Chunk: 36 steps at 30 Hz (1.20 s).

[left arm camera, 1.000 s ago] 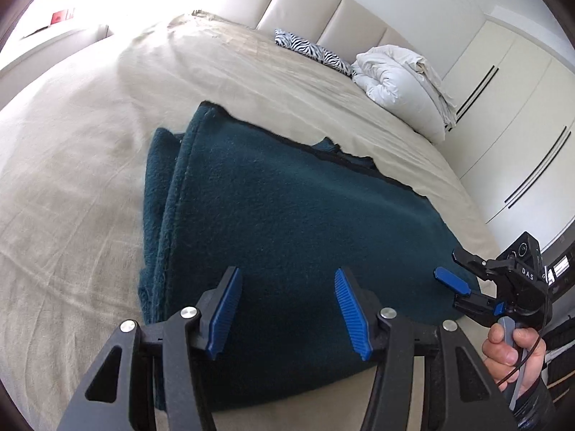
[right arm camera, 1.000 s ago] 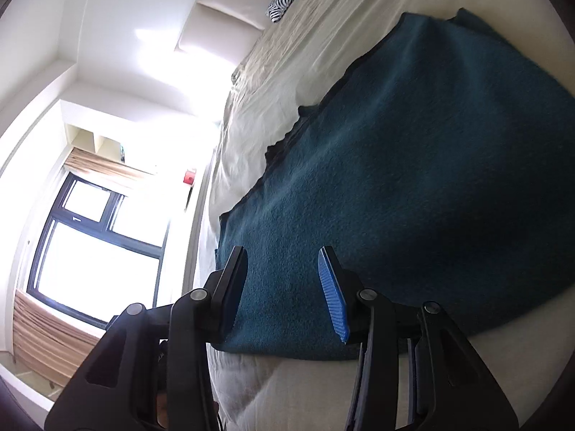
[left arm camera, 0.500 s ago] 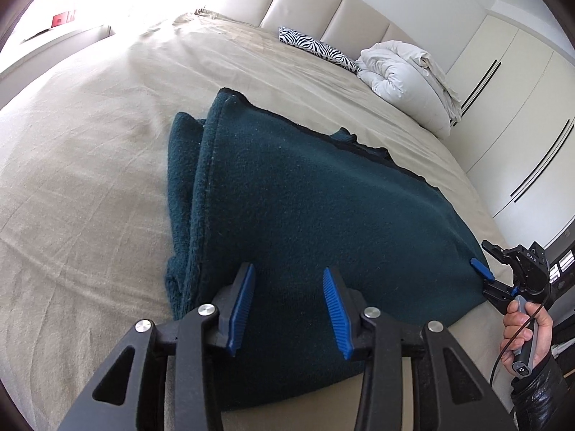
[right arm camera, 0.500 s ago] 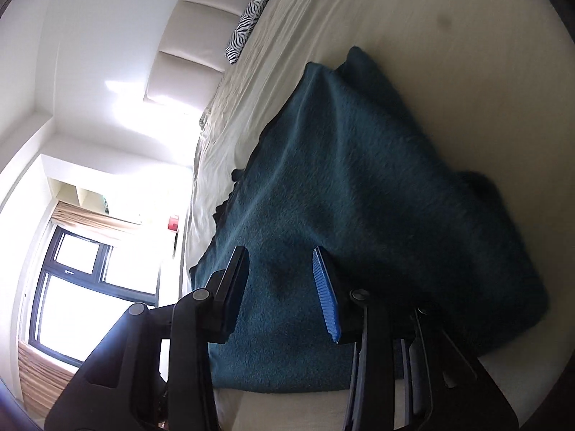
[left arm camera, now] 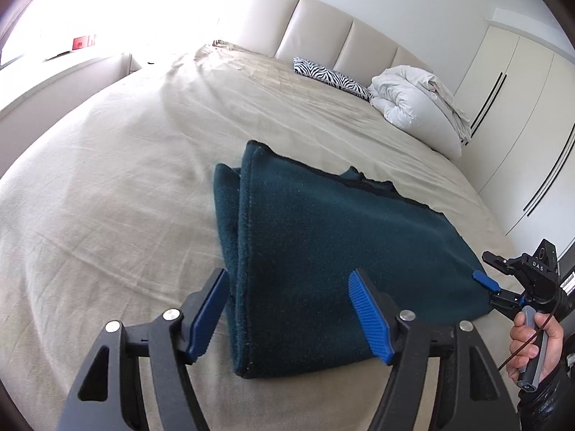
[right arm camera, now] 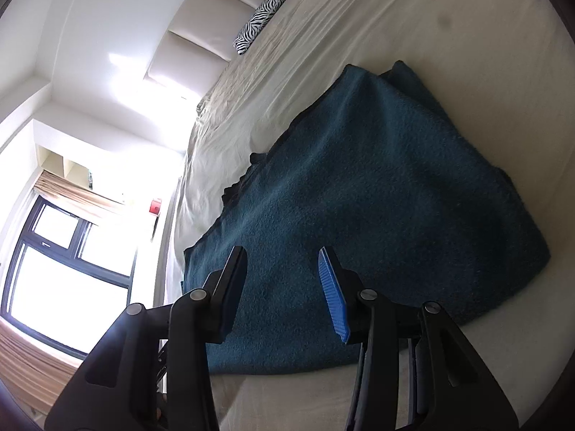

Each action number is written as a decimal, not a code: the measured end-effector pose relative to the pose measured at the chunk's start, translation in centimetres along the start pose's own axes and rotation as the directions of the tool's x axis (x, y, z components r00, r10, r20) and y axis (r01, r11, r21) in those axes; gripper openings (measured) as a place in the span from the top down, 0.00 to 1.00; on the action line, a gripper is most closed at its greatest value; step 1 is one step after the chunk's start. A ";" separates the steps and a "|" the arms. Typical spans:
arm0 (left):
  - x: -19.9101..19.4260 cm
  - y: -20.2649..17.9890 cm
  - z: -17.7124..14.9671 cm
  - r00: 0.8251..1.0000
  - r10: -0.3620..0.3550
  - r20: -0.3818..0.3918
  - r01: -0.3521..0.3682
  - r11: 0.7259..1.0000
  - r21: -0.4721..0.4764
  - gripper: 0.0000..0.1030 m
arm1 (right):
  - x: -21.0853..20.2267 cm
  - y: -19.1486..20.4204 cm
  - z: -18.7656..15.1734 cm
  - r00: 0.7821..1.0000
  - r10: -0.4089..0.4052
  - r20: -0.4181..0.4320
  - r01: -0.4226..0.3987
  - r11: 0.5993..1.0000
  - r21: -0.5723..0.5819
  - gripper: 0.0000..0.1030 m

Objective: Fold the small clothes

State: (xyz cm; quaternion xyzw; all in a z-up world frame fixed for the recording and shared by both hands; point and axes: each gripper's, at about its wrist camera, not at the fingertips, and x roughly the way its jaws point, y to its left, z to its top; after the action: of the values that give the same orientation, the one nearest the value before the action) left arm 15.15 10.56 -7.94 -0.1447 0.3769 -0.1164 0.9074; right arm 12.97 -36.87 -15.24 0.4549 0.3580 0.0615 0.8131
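Observation:
A dark teal fleece cloth (left arm camera: 323, 244) lies folded in layers on the beige bed sheet (left arm camera: 107, 186). My left gripper (left arm camera: 291, 309) is open and empty, its blue pads just above the cloth's near edge. My right gripper (left arm camera: 490, 292) shows at the far right of the left wrist view, open at the cloth's right corner, held by a hand. In the right wrist view the right gripper (right arm camera: 287, 287) is open and empty over the same cloth (right arm camera: 377, 197).
A white duvet (left arm camera: 417, 107) and a zebra-print pillow (left arm camera: 330, 77) lie at the padded headboard (left arm camera: 323, 36). White wardrobe doors (left arm camera: 521, 115) stand to the right. A window (right arm camera: 54, 269) is beyond the bed's left side.
Both grippers have drawn back from the cloth, so more of the bed shows. The left gripper's jaws narrowed and then opened wide again. The cloth lies still.

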 end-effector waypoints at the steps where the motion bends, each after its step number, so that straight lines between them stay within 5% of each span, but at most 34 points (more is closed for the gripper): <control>1: -0.2 0.6 0.2 1.000 0.009 0.003 -0.009 1.000 -0.011 0.21 | 0.3 0.5 -0.2 1.000 0.008 -0.015 -0.008 1.000 -0.012 0.60; 4: 0.6 3.4 0.5 0.999 0.009 -0.042 -0.013 0.996 -0.092 0.22 | 0.8 1.9 -1.4 0.998 0.026 -0.062 -0.029 0.998 -0.048 0.59; 5: 0.9 4.4 0.5 0.999 -0.001 -0.053 -0.007 0.991 -0.134 0.23 | 1.3 2.6 -1.5 0.997 0.030 -0.072 -0.034 0.998 -0.057 0.52; 12: 3.6 8.1 0.9 0.973 -0.183 -0.141 0.134 0.943 -0.305 0.26 | 4.0 6.3 -2.6 0.981 0.096 -0.168 -0.116 0.987 -0.115 0.47; 17: 4.9 8.6 1.9 0.946 -0.290 -0.148 0.215 0.897 -0.386 0.26 | 5.9 8.2 -3.2 0.961 0.153 -0.229 -0.183 0.976 -0.117 0.47; 20: 5.7 8.0 2.4 0.914 -0.373 -0.159 0.278 0.862 -0.424 0.32 | 6.7 9.0 -3.5 0.952 0.174 -0.253 -0.208 0.972 -0.114 0.47; 24: 7.5 7.5 2.5 0.896 -0.395 -0.204 0.277 0.855 -0.438 0.32 | 7.3 9.7 -3.7 0.940 0.198 -0.277 -0.233 0.967 -0.100 0.47; 29: 8.0 9.5 2.5 0.865 -0.470 -0.176 0.317 0.783 -0.535 0.40 | 7.7 10.2 -3.9 0.931 0.208 -0.299 -0.247 0.964 -0.096 0.47; 36: 8.0 9.0 2.2 0.851 -0.471 -0.232 0.329 0.823 -0.462 0.46 | 9.4 10.6 -4.2 0.919 0.206 -0.336 -0.246 0.966 -0.078 0.47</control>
State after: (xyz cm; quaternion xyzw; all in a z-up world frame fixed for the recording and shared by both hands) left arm 23.19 16.71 -14.81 -0.3845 0.5023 -0.2489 0.7334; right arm 19.57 -23.81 -13.30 0.4276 0.4278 0.2503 0.7560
